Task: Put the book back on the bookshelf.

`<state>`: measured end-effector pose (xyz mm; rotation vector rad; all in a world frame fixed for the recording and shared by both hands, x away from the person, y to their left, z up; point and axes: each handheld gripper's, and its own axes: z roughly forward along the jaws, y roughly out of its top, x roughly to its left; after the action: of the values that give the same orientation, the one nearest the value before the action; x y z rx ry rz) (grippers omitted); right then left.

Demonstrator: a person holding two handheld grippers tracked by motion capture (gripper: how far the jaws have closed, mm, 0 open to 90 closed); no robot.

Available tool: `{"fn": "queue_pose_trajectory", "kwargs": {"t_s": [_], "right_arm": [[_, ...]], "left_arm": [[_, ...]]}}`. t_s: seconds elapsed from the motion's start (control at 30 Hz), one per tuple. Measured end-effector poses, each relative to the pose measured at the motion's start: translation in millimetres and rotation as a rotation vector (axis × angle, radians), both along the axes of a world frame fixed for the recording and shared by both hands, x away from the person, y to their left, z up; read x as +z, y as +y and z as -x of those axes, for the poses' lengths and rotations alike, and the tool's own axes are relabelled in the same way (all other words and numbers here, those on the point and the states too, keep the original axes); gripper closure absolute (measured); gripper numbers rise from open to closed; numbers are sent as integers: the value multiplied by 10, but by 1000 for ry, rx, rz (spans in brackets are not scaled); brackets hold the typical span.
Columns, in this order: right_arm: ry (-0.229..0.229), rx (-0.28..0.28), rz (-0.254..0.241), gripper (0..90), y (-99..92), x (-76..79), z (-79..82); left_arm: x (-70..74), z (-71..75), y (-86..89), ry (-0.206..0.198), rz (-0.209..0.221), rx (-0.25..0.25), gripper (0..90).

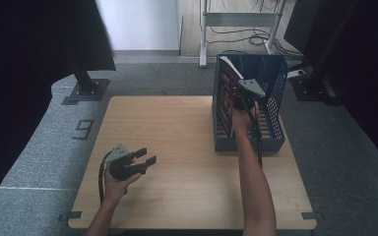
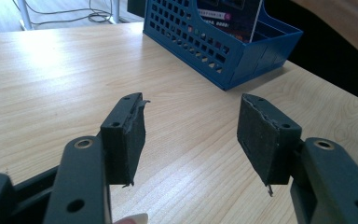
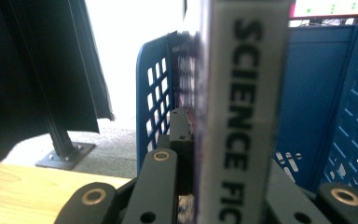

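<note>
One book point(image 3: 242, 112), spine lettered "SCIENCE FIC", sits clamped in your right gripper point(image 3: 223, 186) inside the blue basket point(image 1: 274, 142); your left gripper point(image 2: 191, 135) fingers stand apart.

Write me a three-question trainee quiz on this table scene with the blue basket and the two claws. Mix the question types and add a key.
1. True or false: the right claw is shut on the white-spined book printed "SCIENCE FIC".
2. Multiple choice: the left claw is
A. shut on a pen
B. open, holding nothing, above the light wooden table
C. inside the basket
3. Fill in: the book stands upright in the blue perforated plastic ______ on the table's far right part.

Key: 1 true; 2 B; 3 basket
</note>
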<state>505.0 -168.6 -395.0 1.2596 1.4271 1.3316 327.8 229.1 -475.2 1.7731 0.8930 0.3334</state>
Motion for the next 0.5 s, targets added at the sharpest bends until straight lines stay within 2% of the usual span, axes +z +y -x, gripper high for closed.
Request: {"fn": "queue_pose_trajectory", "kwargs": {"t_s": [0.1, 0.3, 0.5], "right_arm": [[3, -6, 16, 815, 20, -44, -10], [-14, -7, 4, 815, 40, -57, -17], [-12, 3, 20, 815, 98, -99, -3]], "left_arm": [[-7, -8, -1, 1, -2, 1, 416], [1, 2, 1, -2, 1, 1, 417], [6, 2, 13, -5, 4, 4, 418]]}}
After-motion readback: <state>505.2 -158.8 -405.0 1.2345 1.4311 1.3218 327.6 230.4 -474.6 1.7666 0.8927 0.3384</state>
